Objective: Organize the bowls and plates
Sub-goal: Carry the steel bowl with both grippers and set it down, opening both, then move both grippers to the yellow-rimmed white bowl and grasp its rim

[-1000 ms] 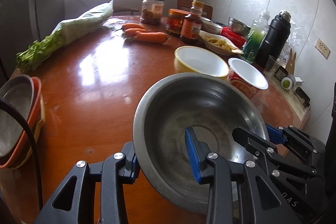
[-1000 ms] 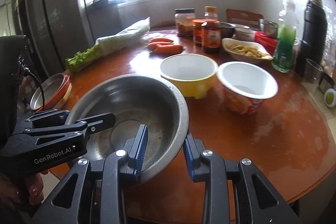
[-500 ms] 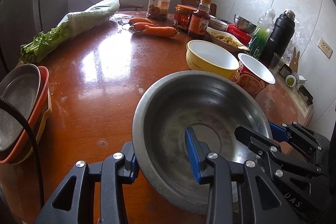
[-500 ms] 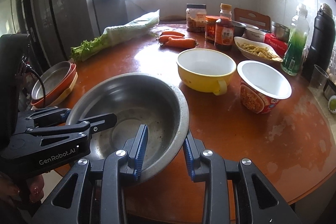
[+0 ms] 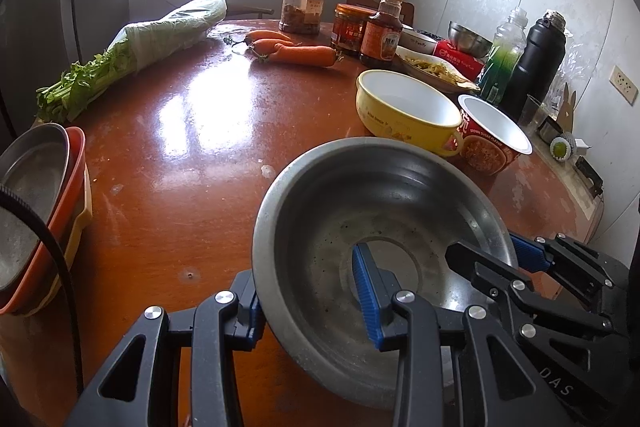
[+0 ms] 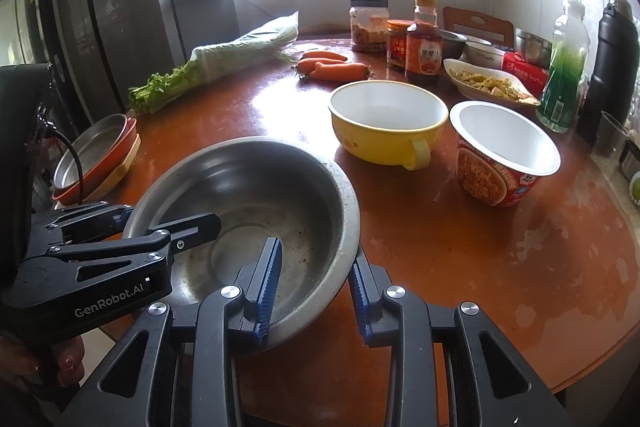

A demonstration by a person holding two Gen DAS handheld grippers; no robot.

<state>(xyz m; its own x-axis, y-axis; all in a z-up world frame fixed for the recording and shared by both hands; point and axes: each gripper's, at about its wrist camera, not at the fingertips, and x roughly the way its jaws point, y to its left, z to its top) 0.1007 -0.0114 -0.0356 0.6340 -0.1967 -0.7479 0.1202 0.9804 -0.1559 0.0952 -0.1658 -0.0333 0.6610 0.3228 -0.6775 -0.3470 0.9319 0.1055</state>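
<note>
The steel bowl [image 5: 376, 235] sits mouth up, tipped slightly, empty apart from dark specks, raised over the near edge of the round table [image 5: 192, 131]. Both tools straddle its rim, one finger inside and one outside: the left gripper [image 5: 308, 291] on the near left wall, the right gripper [image 6: 314, 291] on the near right wall, each gripping it. Just beyond the bowl stand an empty yellow bowl [image 6: 388, 123] and an empty noodle cup [image 6: 506, 151]. Farther left lies a plate stack [image 5: 36, 211], steel plate topmost.
</note>
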